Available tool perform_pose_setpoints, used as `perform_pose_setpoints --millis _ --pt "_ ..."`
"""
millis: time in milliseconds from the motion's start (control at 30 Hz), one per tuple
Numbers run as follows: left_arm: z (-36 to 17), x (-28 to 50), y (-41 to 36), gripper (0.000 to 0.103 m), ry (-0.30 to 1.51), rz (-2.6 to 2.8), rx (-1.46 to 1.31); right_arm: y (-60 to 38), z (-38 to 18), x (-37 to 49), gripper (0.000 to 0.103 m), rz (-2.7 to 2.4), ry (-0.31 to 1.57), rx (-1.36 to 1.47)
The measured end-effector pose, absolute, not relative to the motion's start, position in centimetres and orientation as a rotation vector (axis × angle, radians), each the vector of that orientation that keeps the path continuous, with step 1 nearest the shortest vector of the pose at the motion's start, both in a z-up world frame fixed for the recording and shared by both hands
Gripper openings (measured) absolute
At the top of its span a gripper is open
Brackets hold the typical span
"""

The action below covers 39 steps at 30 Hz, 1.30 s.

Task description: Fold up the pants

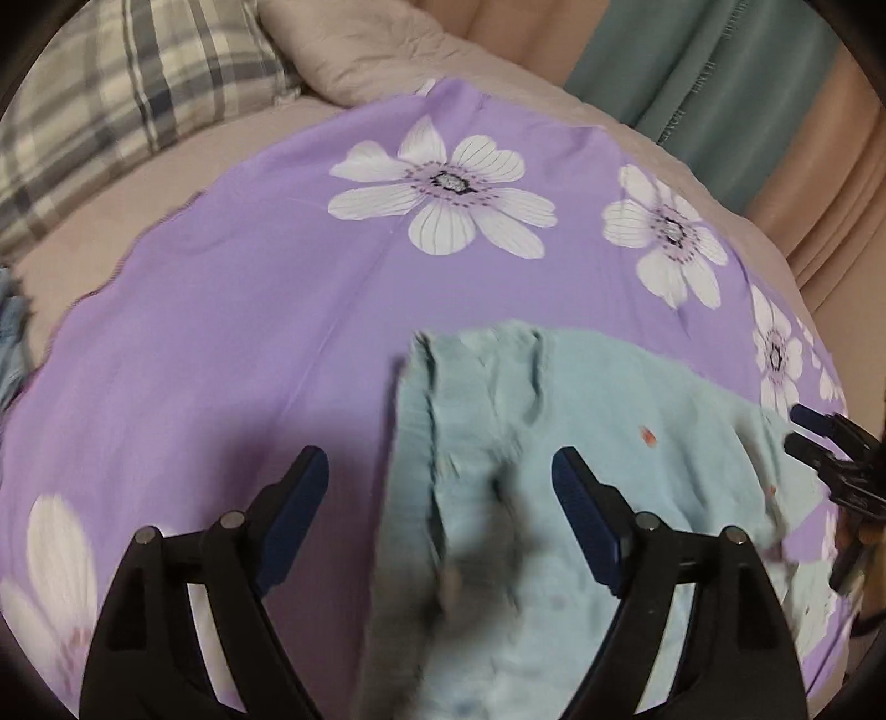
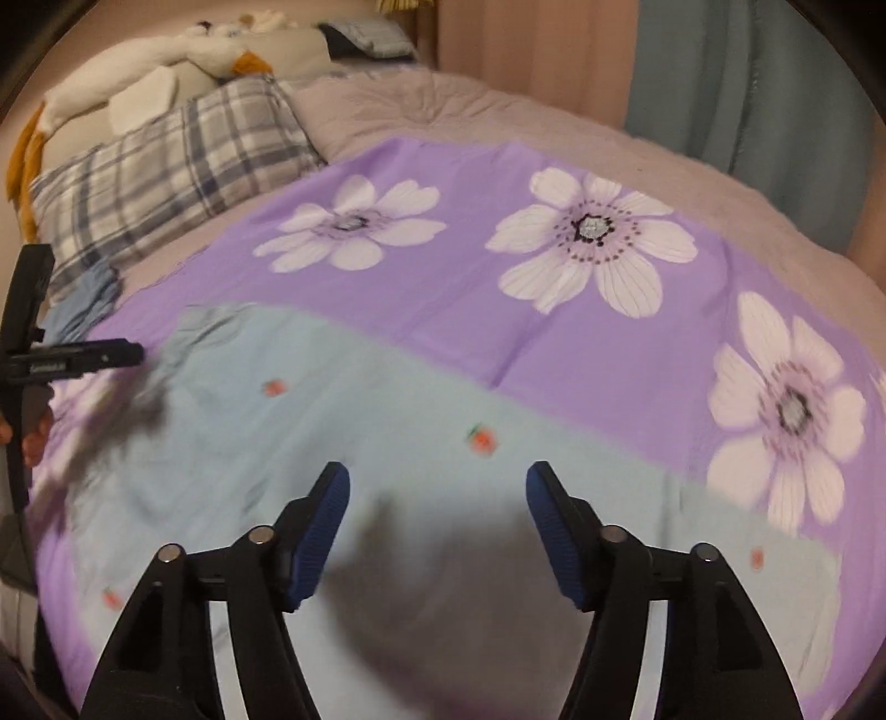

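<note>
One pair of pale blue pants (image 2: 387,443), one purple flowered sheet (image 2: 470,332). One plaid pillow (image 2: 166,166) far left. Two grippers: left gripper (image 1: 440,476), right gripper (image 2: 437,493).

the left gripper (image 1: 440,482) fills the bottom of the view, its 2 blue-padded fingers (image 1: 581,520) spread wide with nothing pinched between them. the light blue pants (image 1: 554,443) lie on a purple sheet (image 1: 249,304) printed with white flowers (image 1: 443,188), reaching from the centre toward 5 o'clock; a hemmed edge sits just above the centre and small red marks dot the cloth. the pants look blurred near the fingers. at 3 o'clock the right gripper (image 1: 797,426) pokes in over the pants' far side. a plaid pillow (image 1: 111,111) lies at 10 o'clock, a beige pillow (image 1: 360,50) at 12, and a teal curtain (image 1: 692,83) at 1.
</note>
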State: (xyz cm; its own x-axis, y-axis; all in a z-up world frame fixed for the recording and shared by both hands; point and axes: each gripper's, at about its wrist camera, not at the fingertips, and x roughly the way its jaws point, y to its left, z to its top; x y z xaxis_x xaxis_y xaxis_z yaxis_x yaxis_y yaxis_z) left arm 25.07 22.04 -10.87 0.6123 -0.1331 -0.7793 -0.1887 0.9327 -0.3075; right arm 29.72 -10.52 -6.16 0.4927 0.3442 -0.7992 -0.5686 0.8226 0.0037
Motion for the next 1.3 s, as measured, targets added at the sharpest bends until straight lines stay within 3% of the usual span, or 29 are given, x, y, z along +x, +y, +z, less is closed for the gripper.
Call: perform_pose_setpoints --millis 200,300,333,400,467,500,533,600,1000,1300 --pt "-13.0 28.4 24.3 0.083 0.960 -0.145 -0.485 -8.6 -10.0 37.1 0.066 0.612 1.014 -0.404" --pt "-13.8 29.8 24.0 0.077 0.993 -0.189 -0.461 -8.3 -12.1 39.4 0.066 0.650 1.094 -0.425" --pt "-13.8 30.0 23.9 0.072 0.992 -0.195 -0.442 -8.3 -12.5 39.8 0.066 0.654 1.115 -0.429" --pt "-13.9 30.5 23.7 0.037 1.003 -0.213 -0.419 -8.2 -13.3 40.1 0.065 0.668 1.153 -0.413" --pt "-14.2 30.7 23.8 0.031 1.013 -0.246 -0.435 -8.4 -12.9 39.7 0.043 0.697 1.142 -0.397" --pt "-14.2 30.6 23.7 0.027 1.010 -0.247 -0.418 -8.5 -12.6 39.3 0.024 0.704 1.132 -0.389" --pt "-14.1 30.4 23.6 0.026 1.004 -0.239 -0.407 -8.5 -12.5 38.9 0.015 0.703 1.127 -0.391" --pt "-13.6 30.0 23.9 0.021 0.987 -0.234 -0.441 -8.3 -12.3 37.6 0.010 0.680 1.108 -0.435" --pt "-5.6 21.2 21.5 0.016 0.770 -0.300 -0.315 -11.3 -1.3 23.8 0.006 0.496 0.782 -0.482" --pt "-5.8 12.0 20.5 0.016 0.748 -0.357 -0.160 -11.1 -1.2 12.4 0.006 0.501 0.755 -0.543"
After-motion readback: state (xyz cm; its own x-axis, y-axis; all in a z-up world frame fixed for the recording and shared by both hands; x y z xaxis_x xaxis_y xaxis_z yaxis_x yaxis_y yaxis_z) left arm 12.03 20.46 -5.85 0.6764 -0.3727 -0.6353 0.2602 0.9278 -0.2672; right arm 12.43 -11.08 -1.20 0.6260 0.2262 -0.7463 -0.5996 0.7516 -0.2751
